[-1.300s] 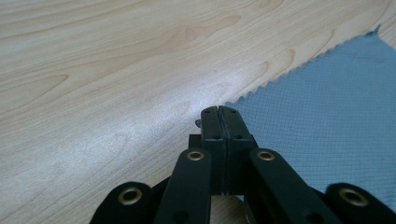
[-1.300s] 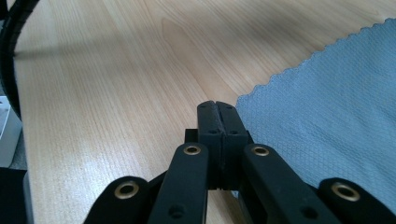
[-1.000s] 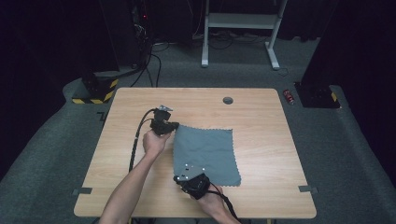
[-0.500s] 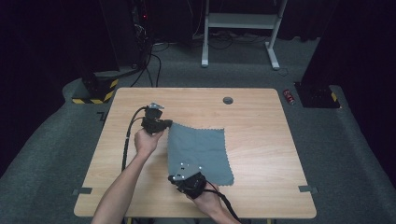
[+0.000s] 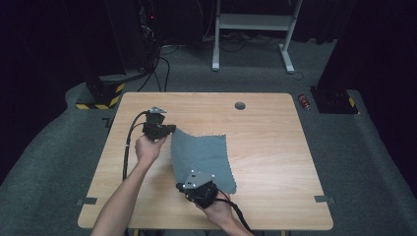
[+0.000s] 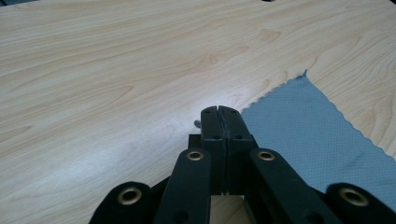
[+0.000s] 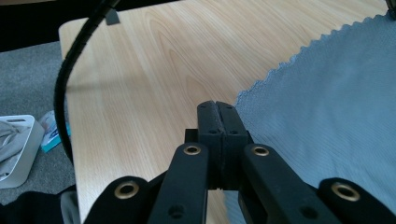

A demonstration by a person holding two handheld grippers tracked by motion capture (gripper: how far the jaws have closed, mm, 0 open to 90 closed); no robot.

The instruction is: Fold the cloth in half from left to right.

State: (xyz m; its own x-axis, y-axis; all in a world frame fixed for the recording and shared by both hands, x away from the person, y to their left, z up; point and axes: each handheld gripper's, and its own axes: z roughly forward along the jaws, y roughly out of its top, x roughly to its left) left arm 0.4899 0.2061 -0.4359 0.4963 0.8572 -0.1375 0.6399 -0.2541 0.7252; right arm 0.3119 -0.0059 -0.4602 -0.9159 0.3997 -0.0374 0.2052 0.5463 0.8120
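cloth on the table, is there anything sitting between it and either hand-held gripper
Nothing visible does. The left hand-held gripper is at the grey cloth's far left corner and the right hand-held gripper at its near left corner, both with jaws shut. The table around the cloth is bare wood.

A grey-blue cloth with pinked, zigzag edges lies spread on the light wooden tabletop, near its middle and toward the person's side. It is roughly rectangular, mostly flat, with its left edge slightly raised and its surface finely textured.
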